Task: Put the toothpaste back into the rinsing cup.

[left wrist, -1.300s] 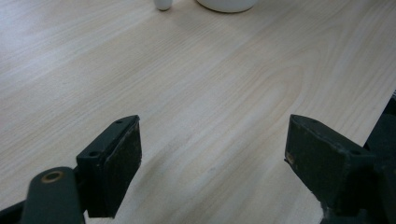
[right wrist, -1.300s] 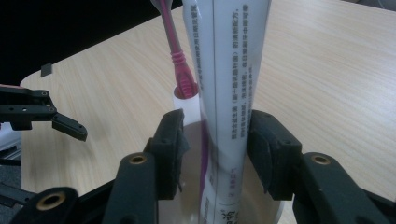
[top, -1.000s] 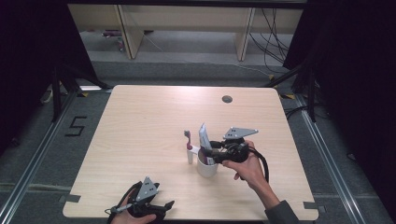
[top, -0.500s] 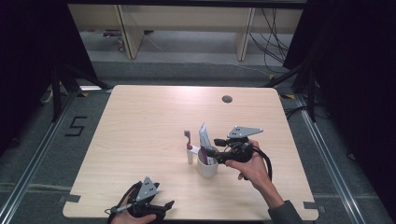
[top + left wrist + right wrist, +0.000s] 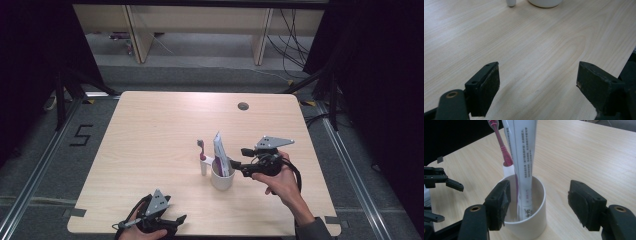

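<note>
Left gripper point(image 5: 176, 218): parked at the tabletop's point(image 5: 150, 130) near edge, about 7 o'clock, jaws spread on nothing; unchanged over the last second.

Right gripper point(image 5: 238, 158): jaws spread, empty, at 3 o'clock of the cup; over that second it has drawn back slightly, its jaws now clear of the tube.

White cup point(image 5: 222, 179): upright at tabletop centre, holding a white toothpaste tube point(image 5: 220, 154) that stands tall in it. My judgement: tube delivered, release complete.

Pink toothbrush point(image 5: 201, 149): upright in a small white holder point(image 5: 204, 167) touching the cup at 9 o'clock.
</note>
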A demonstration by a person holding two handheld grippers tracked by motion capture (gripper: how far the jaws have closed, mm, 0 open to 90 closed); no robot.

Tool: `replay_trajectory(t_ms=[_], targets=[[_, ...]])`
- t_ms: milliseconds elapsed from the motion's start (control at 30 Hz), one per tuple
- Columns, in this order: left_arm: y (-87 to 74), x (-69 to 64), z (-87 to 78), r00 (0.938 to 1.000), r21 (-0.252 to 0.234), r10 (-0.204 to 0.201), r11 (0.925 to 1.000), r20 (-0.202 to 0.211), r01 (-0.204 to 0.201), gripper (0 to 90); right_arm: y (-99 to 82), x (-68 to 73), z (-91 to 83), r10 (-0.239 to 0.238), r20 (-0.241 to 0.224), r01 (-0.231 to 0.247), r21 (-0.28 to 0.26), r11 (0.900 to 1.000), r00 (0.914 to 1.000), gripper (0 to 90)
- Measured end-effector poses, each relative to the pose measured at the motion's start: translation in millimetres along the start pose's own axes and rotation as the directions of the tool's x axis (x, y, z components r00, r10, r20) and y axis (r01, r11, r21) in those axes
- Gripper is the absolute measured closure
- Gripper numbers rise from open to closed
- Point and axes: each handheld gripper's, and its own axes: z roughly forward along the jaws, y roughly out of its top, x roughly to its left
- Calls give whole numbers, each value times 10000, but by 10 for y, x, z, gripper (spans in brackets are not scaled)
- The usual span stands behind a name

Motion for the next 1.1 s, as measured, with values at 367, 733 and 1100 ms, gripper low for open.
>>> replay_trajectory(t_ms=[367,733,1100], targets=[[0,-1,1,10000,-7,-6,10000,7,6,182,-77,-64,-111,158,111,-159,43,9999,9998,313],[8,3,9,10000,20,-55,10000,26,55,182,-181,-85,-249,764,128,-767,213,9968,9970,265],[-3,7,13,9998,-77,-186,9998,-27,186,182,-372,-166,-434,958,484,-966,156,9952,9942,228]])
